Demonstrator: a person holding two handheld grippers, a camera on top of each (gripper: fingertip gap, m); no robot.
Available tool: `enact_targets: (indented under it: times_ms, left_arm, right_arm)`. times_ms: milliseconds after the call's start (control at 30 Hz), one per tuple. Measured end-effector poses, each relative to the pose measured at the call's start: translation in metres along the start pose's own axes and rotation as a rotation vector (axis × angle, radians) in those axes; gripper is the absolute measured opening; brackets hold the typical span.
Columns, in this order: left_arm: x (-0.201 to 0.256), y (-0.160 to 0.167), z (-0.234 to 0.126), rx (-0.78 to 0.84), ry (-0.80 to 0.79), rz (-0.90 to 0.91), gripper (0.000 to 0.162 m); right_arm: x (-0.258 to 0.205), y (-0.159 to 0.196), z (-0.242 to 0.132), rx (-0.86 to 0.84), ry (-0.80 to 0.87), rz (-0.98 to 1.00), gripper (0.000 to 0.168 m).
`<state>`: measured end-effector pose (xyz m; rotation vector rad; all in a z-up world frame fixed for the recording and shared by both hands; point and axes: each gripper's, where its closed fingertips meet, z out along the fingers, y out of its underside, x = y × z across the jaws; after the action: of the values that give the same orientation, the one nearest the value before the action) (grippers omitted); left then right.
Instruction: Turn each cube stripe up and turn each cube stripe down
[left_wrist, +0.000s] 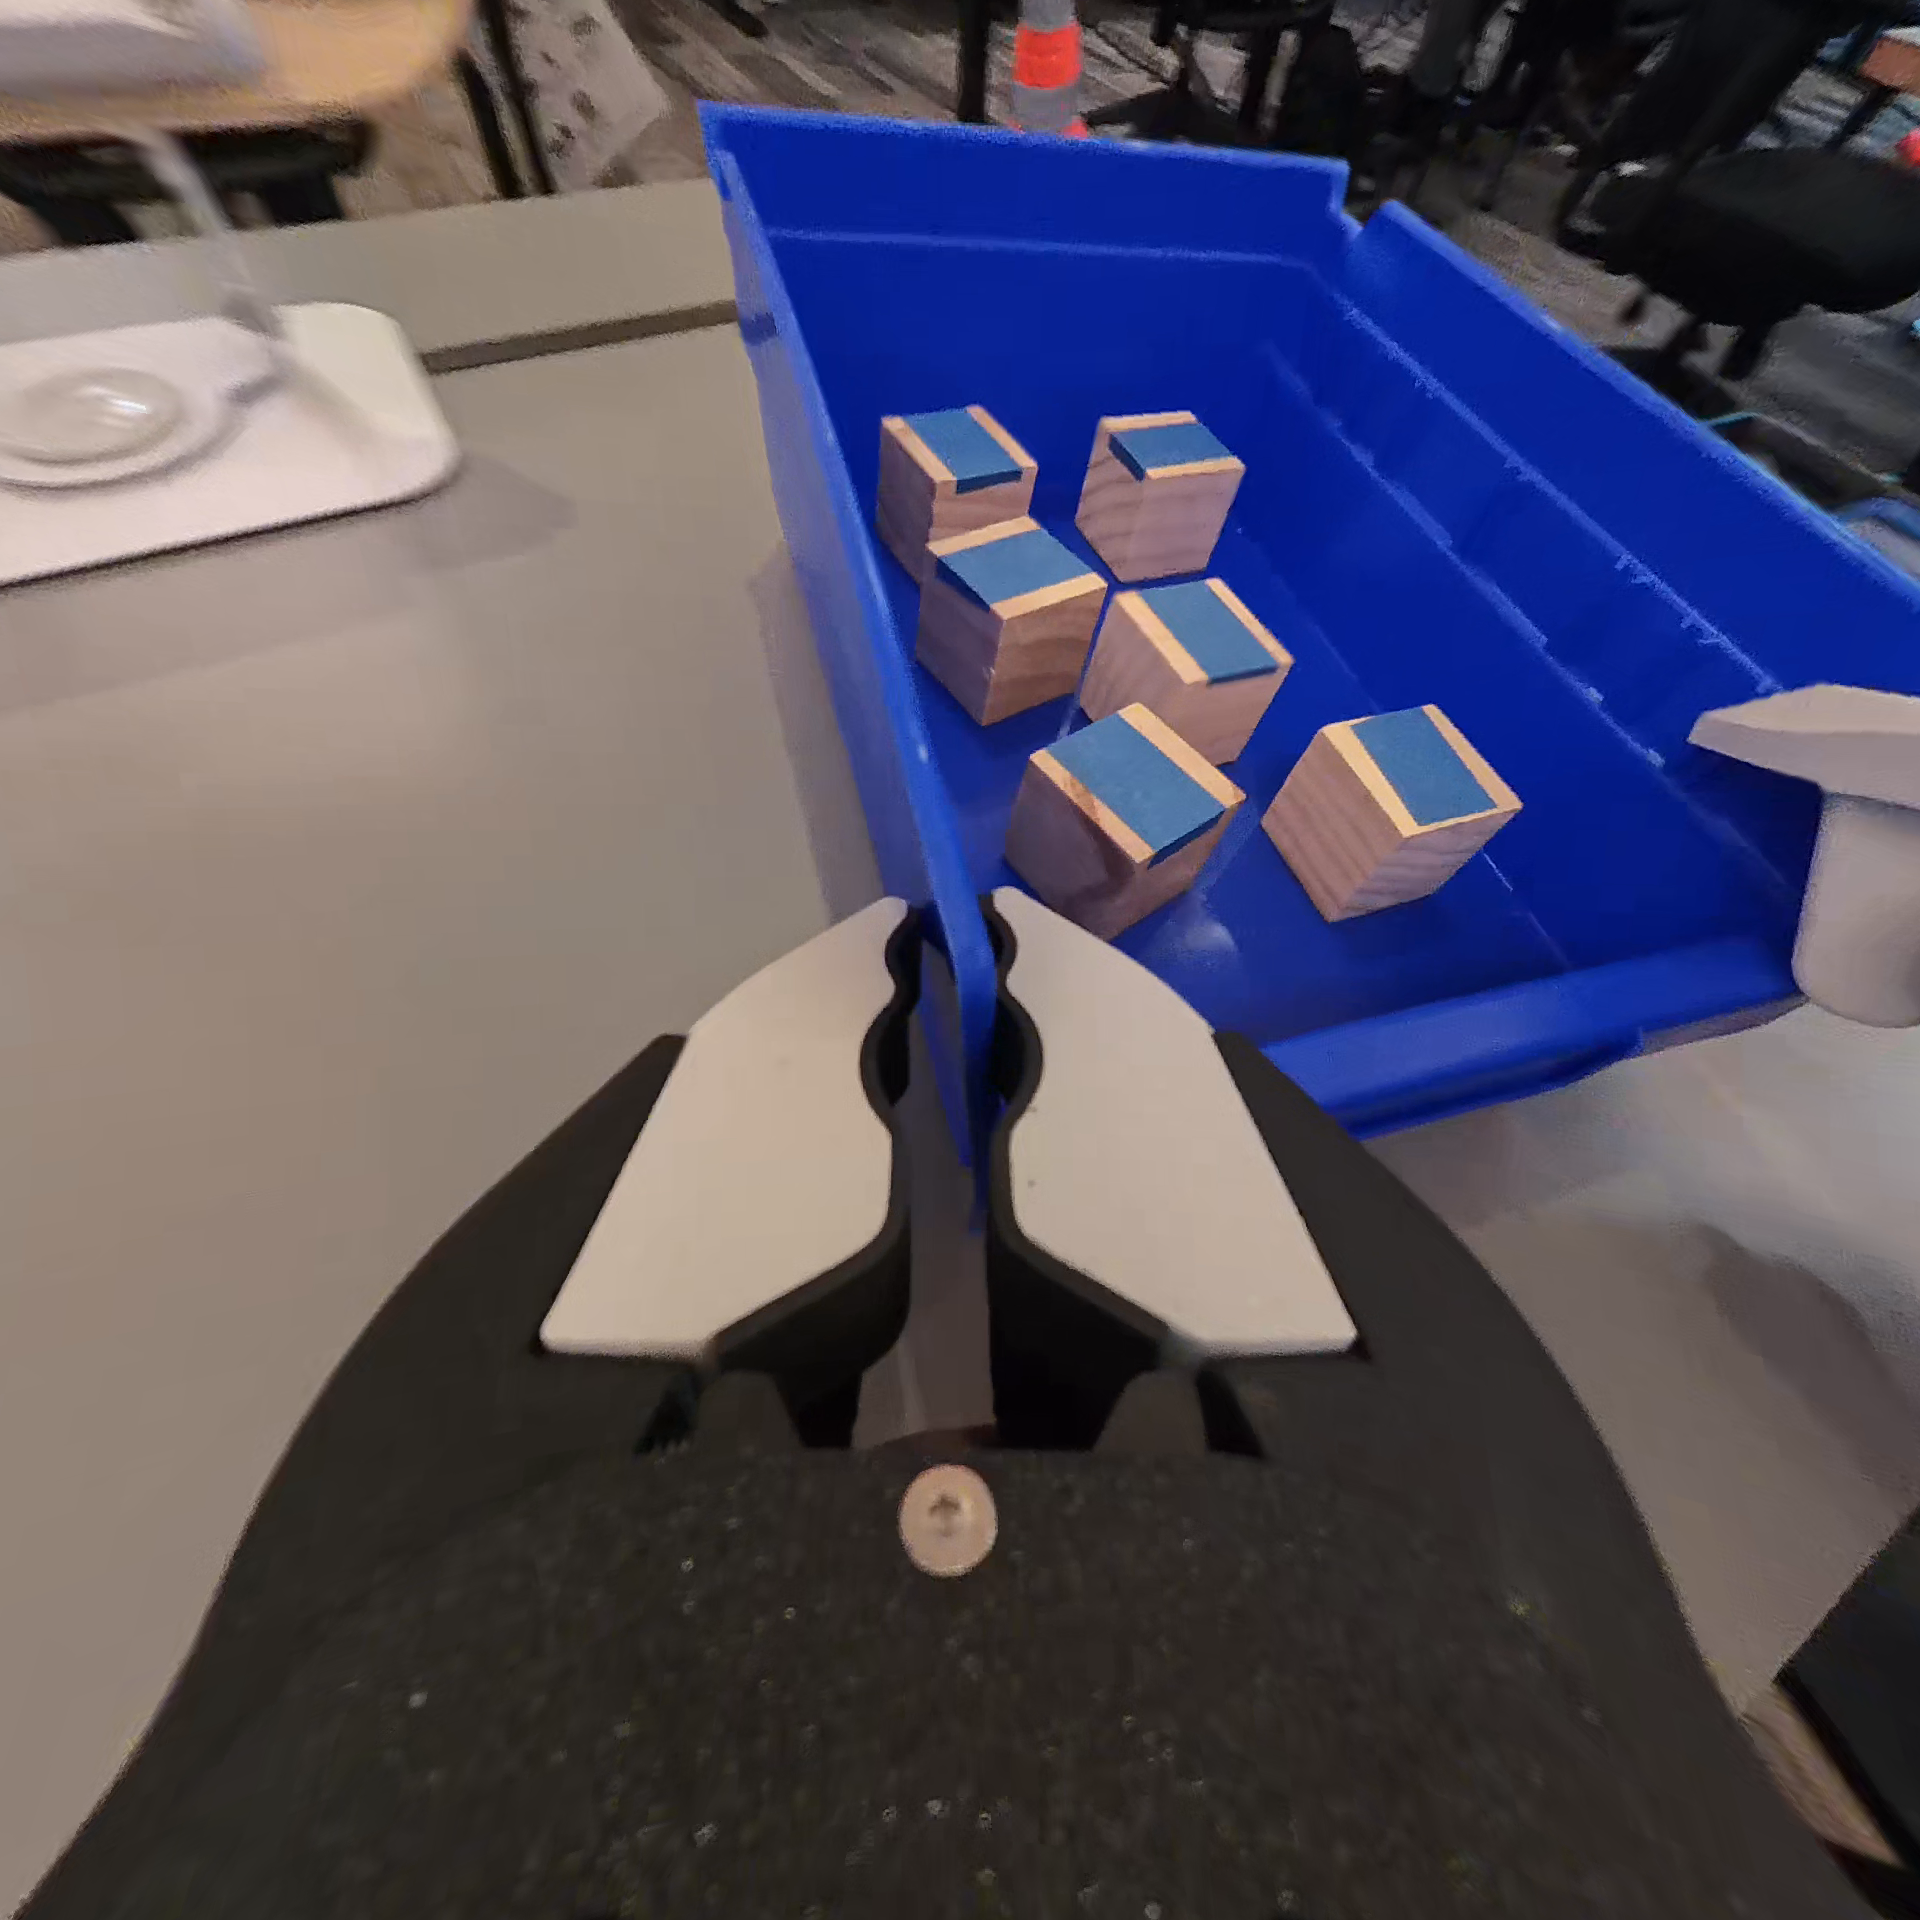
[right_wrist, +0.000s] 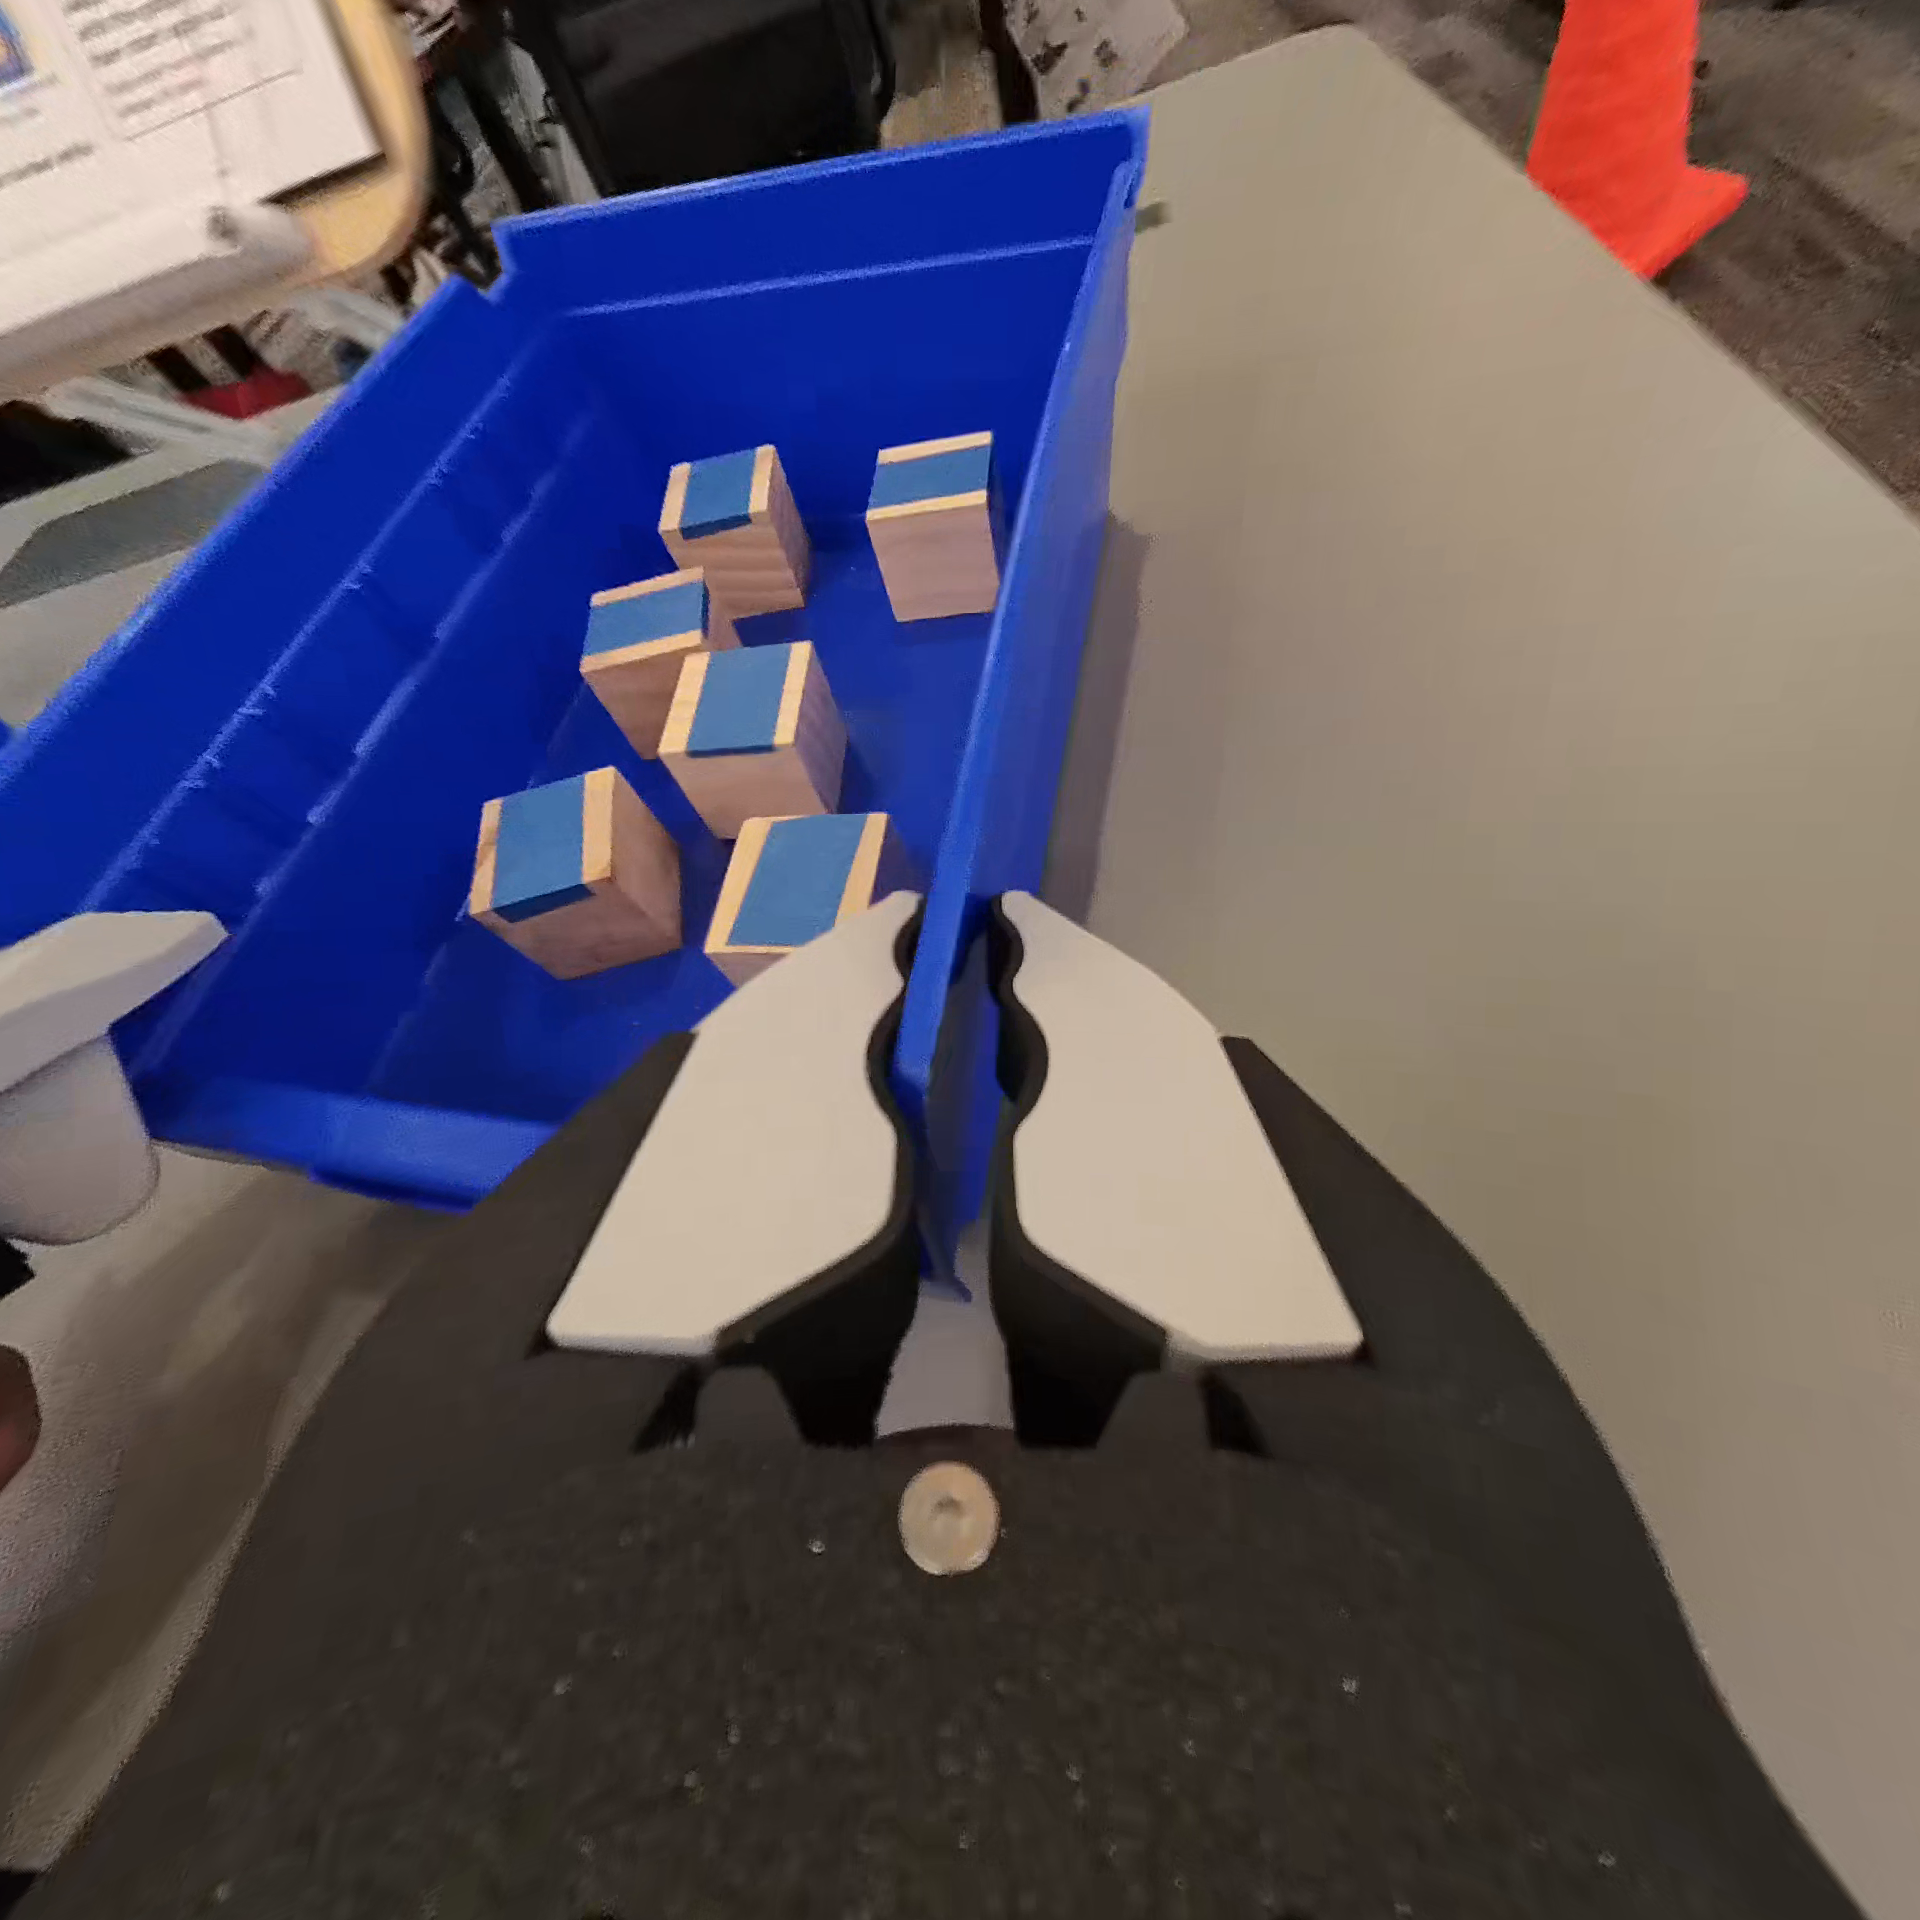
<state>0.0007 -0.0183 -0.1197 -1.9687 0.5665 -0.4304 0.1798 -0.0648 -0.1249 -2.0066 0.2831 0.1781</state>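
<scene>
Presently, left claw (left_wrist: 951, 935): closed on the near left side wall of the blue plastic bin (left_wrist: 1039, 177). Right claw (right_wrist: 956, 925): closed on the opposite side wall, near the same end.

Bin: resting on or just above the grey desk (left_wrist: 364, 935); contact cannot be told.

Contents: six wooden cubes (left_wrist: 1127, 805) on the bin floor, clustered towards the left-claw wall, several touching.

Stripe state: all six show blue tape on the top face.

Progress, as judged: stripe-up half looks complete; stripe-down turning of every cube remains. Neither claw holds a cube.
</scene>
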Motion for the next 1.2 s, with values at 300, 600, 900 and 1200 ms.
enact_targets:
  times_ms: [300,600,900,1200]
  left_arm:
    - [-0.143,0.033,-0.107,0.088,-0.315,-0.061,0.007]
    - [-0.185,0.058,-0.125,0.075,-0.259,-0.229,0.025]
    - [-0.231,0.024,-0.249,0.398,-0.18,-0.211,0.087]
    - [-0.417,0.081,-0.292,0.284,-0.49,-0.185,0.043]
  right_arm:
    - [-0.175,0.019,0.041,-0.028,-0.198,-0.156,0.005]
    - [-0.234,0.034,0.057,-0.044,-0.3,-0.232,0.008]
    - [-0.229,0.005,-0.05,0.613,-0.297,-0.694,0.047]
    - [-0.251,0.048,-0.059,0.448,-0.475,-0.671,0.042]
